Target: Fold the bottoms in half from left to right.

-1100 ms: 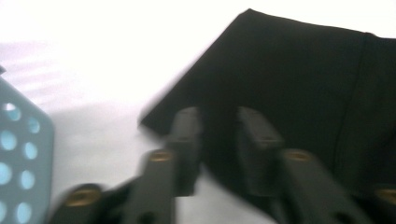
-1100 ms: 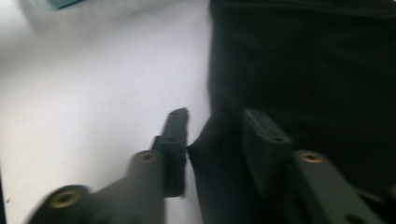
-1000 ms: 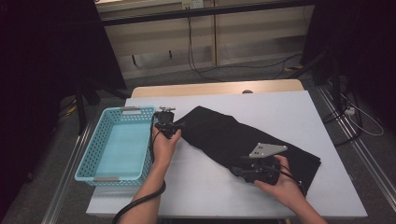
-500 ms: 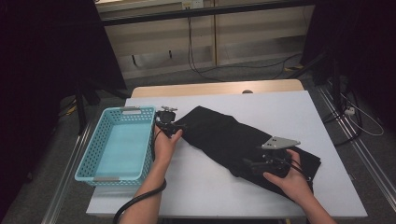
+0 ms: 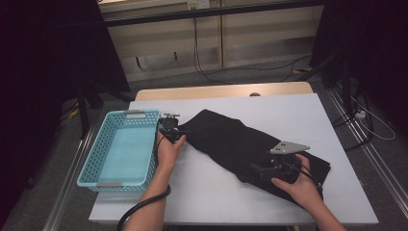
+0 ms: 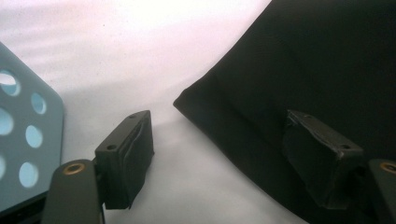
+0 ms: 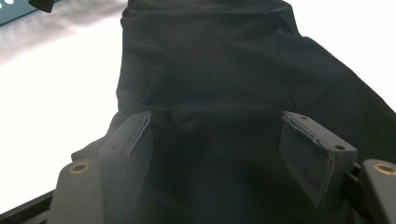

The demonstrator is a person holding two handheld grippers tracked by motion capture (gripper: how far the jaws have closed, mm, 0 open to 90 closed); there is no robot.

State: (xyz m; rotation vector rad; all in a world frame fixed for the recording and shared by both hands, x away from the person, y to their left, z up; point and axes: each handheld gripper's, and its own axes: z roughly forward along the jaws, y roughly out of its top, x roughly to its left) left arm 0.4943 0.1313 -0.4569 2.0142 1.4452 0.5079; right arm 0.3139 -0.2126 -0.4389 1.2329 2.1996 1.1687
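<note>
A black cloth (image 5: pixel 231 142) lies flat and slanted across the white table (image 5: pixel 207 192). My left gripper (image 5: pixel 172 129) rests at the cloth's far left corner, beside the basket. In the left gripper view it (image 6: pixel 219 126) stands open; its jaws have just been opening, with the cloth corner (image 6: pixel 303 70) lying between them, unpinched. My right gripper (image 5: pixel 262 169) sits over the cloth's near right end. It (image 7: pixel 217 121) is open too, its jaws having just spread, and the cloth (image 7: pixel 210 60) lies loose under and between them.
A turquoise perforated basket (image 5: pixel 91 163) stands on the table's left side, its wall (image 6: pixel 23 140) close to my left jaw. Bare white table lies in front of the cloth. Cables run across the floor beyond the table's far edge.
My right gripper has shifted a little to the right along the cloth's near end. The left hand has stayed by the cloth's far corner.
</note>
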